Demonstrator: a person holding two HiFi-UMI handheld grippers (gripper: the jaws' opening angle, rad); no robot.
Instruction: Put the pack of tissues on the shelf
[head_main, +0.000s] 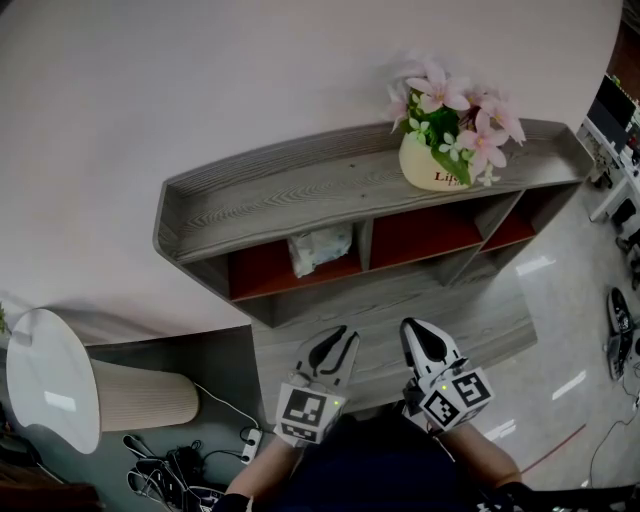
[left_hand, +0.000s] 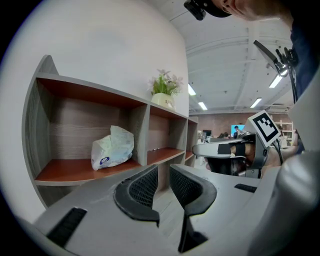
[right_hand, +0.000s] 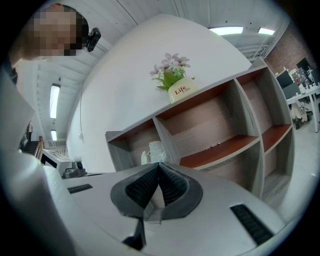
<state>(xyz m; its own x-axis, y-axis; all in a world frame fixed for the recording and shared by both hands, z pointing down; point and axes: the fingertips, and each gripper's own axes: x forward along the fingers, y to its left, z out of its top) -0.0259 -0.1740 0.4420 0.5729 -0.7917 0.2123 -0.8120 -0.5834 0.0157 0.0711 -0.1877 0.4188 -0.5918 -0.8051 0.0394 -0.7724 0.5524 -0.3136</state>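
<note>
The pack of tissues (head_main: 320, 248), a crumpled white plastic pack, lies on the red-brown board in the left compartment of the grey wooden shelf (head_main: 300, 190). The left gripper view shows the pack (left_hand: 112, 147) ahead and to the left, well clear of the jaws. My left gripper (head_main: 345, 335) is in front of the shelf with its jaws a little apart and nothing between them (left_hand: 163, 170). My right gripper (head_main: 412, 325) hangs beside it, its tips touching and empty (right_hand: 159, 165). In the right gripper view the pack (right_hand: 155, 149) peeks out just behind the jaw tips.
A cream pot of pink flowers (head_main: 440, 165) stands on the shelf top at the right. The middle and right compartments hold nothing I can make out. A white round top on a ribbed beige base (head_main: 140, 395) is at the lower left, with cables and a power strip (head_main: 190, 460) on the floor.
</note>
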